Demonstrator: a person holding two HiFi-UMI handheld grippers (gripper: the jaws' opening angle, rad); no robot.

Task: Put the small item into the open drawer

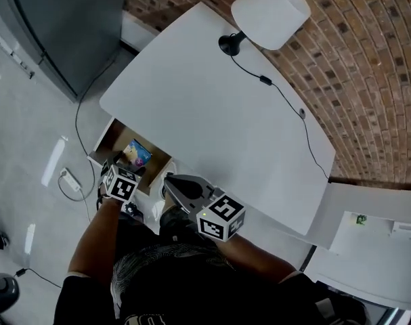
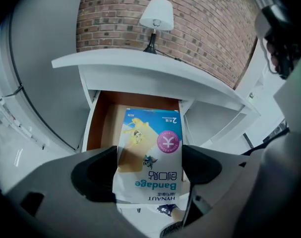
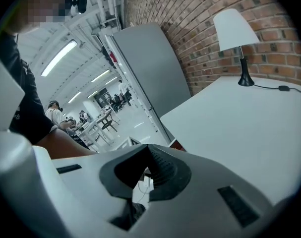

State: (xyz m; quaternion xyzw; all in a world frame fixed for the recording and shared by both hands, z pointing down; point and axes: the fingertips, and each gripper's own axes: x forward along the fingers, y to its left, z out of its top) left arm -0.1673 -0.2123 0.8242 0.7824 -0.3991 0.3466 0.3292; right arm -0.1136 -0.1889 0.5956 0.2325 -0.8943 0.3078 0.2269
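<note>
The small item is a blue and white bandage box (image 2: 151, 155), and my left gripper (image 2: 148, 172) is shut on its lower half. It hangs in front of and over the open drawer (image 2: 104, 125), whose brown inside shows under the white table top (image 2: 140, 66). From the head view the bandage box (image 1: 138, 154) sits above the drawer (image 1: 112, 143) at the table's near left edge, ahead of my left gripper (image 1: 128, 167). My right gripper (image 1: 172, 183) hovers at the table's near edge, just right of the drawer. In its own view the right gripper (image 3: 147, 170) is shut and holds nothing.
A white lamp (image 1: 267, 15) stands at the far end of the table (image 1: 219, 114), its black cable (image 1: 286, 103) trailing to the right edge. A grey cabinet (image 1: 70, 26) stands to the left. On the floor lies a power strip (image 1: 71, 180). A second white surface (image 1: 368, 239) lies at right.
</note>
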